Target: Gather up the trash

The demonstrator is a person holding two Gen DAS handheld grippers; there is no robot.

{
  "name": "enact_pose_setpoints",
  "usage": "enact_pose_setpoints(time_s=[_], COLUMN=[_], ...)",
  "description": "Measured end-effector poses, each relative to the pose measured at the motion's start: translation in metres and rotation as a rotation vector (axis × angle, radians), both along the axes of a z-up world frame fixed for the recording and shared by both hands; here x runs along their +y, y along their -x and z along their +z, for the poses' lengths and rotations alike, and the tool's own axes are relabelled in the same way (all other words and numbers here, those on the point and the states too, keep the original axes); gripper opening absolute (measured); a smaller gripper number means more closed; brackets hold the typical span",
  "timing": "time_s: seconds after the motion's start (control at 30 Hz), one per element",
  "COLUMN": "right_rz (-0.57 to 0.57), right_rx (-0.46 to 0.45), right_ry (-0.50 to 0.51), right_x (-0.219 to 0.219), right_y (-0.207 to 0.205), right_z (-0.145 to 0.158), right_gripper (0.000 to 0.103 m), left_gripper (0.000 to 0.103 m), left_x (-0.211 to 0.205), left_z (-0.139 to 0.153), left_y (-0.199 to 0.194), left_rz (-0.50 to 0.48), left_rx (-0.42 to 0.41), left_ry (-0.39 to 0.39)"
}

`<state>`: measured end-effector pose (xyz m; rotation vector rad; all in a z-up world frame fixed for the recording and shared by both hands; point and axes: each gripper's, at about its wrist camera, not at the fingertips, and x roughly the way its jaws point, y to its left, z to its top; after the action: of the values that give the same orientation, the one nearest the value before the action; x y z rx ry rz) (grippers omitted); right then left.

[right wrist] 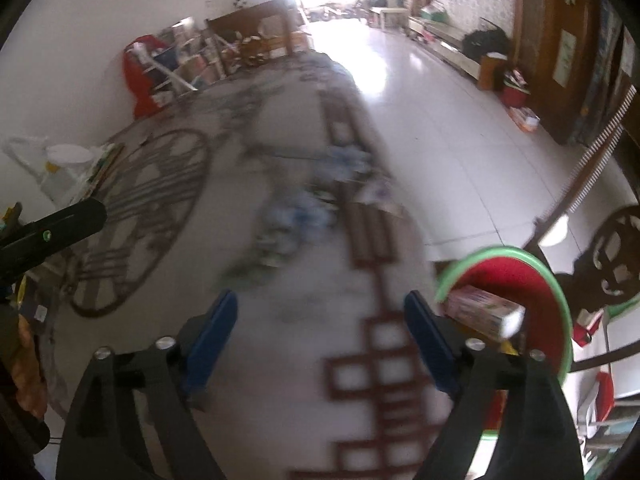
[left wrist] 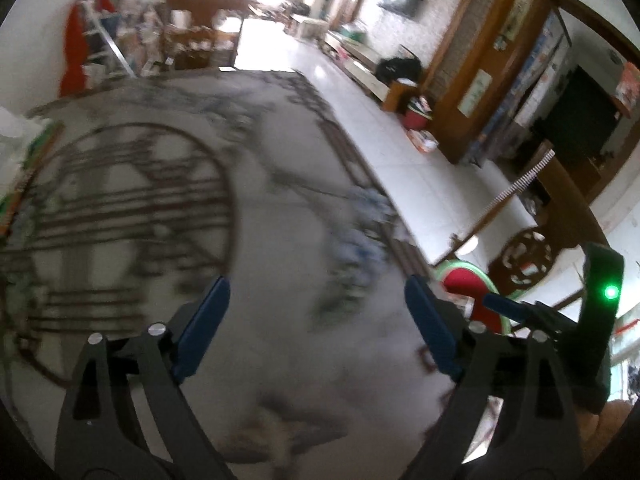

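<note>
Blue-padded fingers (right wrist: 208, 336) apart; round red/green-rimmed bin (right wrist: 556, 292) w/ rectangular carton (right wrist: 480, 314).

Two fisheye views, each from a camera mounted on a hand-held claw, looking forward and steeply down along its two blue-padded fingers. The left view sits close above a patterned bench (left wrist: 280, 200), facing along it toward a bright doorway. The right view looks the same way from just to the right. Both share the bench top, the white floor (right wrist: 440, 120), and the red bin (right wrist: 520, 280) with a green rim at lower right.
</note>
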<state>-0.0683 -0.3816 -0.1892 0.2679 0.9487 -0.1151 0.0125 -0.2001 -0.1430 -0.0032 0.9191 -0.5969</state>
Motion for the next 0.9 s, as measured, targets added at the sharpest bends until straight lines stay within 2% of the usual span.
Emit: enact_pose_setpoints(time_s=[0.07,0.17,0.23,0.3,0.43,0.53,0.6,0.73,0.9], right_rz=[0.02,0.057,0.08,0.096,0.059,0.034,0.001,-0.058,-0.086], right_rx=[-0.021,-0.069,-0.125,-0.213,-0.471,-0.586,-0.619,-0.647,-0.619], right_ry=[0.003,-0.009,-0.017,-0.01,0.071,0.131,0.162,0.179,0.201], right_x=[0.02,0.052,0.071,0.091,0.127,0.141,0.147,0.147,0.14], right_y=[-0.01,-0.029,-0.038,-0.044,-0.037,-0.034,-0.032,-0.032,-0.027], right_z=[0.005,0.018,0.03,0.047,0.088,0.104,0.112,0.121,0.117], right_gripper=[0.092,0.095,0.095,0.095,0.095,0.095,0.095,0.096,0.095], left_gripper=[0.095,0.097,0.097,0.097,0.098,0.098,0.098,0.098,0.098], left_x=[0.03,0.062,0.087,0.106,0.134,0.144,0.147,0.152,0.152], left_z=[0.007,0.018,0.032,0.046,0.076,0.098,0.109,0.123,0.128], left_y=[-0.008,-0.017,-0.021,-0.02,-0.014,-0.006,-0.002,0.0,0.004], left_rz=[0.046,0.078,0.116,0.155,0.233,0.273,0.304,0.349,0.302], left_rx=[-0.028,-0.051,-0.099,-0.163,-0.297,-0.402,-0.46,-0.511,-0.524], left_ry=[0.002,0.023,0.032,0.038,0.033,0.005,-0.015,-0.031,0.032])
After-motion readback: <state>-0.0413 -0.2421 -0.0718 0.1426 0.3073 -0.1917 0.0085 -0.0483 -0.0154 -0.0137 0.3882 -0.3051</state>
